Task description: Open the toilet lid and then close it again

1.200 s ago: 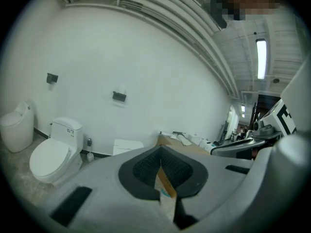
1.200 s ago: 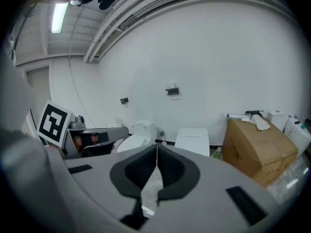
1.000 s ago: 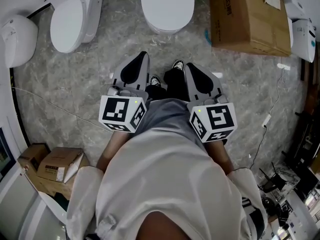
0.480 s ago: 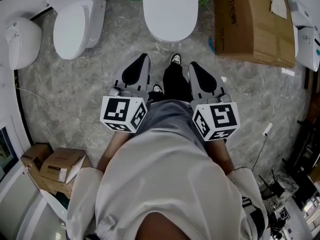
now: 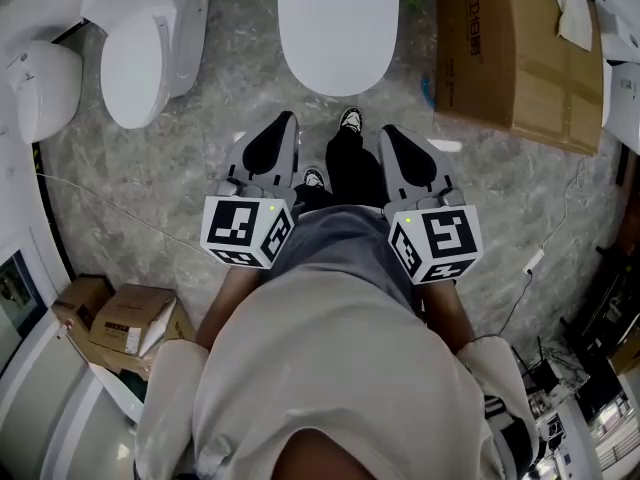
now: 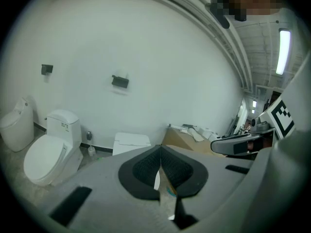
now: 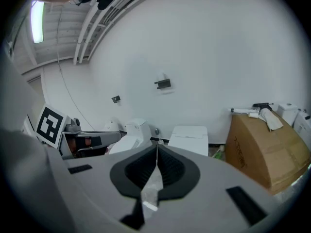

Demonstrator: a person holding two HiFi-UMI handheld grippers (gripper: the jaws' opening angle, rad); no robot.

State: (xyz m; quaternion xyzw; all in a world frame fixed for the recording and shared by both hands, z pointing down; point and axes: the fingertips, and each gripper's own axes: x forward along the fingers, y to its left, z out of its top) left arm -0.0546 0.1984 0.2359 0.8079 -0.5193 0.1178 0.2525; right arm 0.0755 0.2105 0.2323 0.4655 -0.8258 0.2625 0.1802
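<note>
Item 1, toilet lid [image 5: 337, 28]: white, oval, down flat on its bowl. It lies straight ahead of both grippers and well apart from them. No brand mark shows on it.

Item 2, left gripper [image 5: 284, 120]: jaws closed tip to tip, nothing between the pads. Its marker cube [image 5: 246, 229] bears a black-and-white square pattern.

Item 3, right gripper [image 5: 391, 134]: jaws likewise pressed together and empty. It is level with the left gripper and parallel to it. Its marker cube [image 5: 436, 242] is patterned the same way.

Item 4, shoe [image 5: 350, 120]: dark with white trim, on the floor between the two gripper tips.

Item 5, second toilet [image 5: 140, 53]: white, lid down, ahead and to the left of the left gripper. A small label on its tank shows in the left gripper view, too small to read.

Item 6, white rounded fixture [image 5: 40, 83]: further left again.

Item 7, large cardboard box [image 5: 515, 53]: ahead and right of the right gripper. One line of dark print runs down its side, not legible.

Item 8, small cardboard boxes [image 5: 125, 318]: behind and left of the left gripper.

Item 9, floor [image 5: 200, 168]: grey, marbled.
</note>
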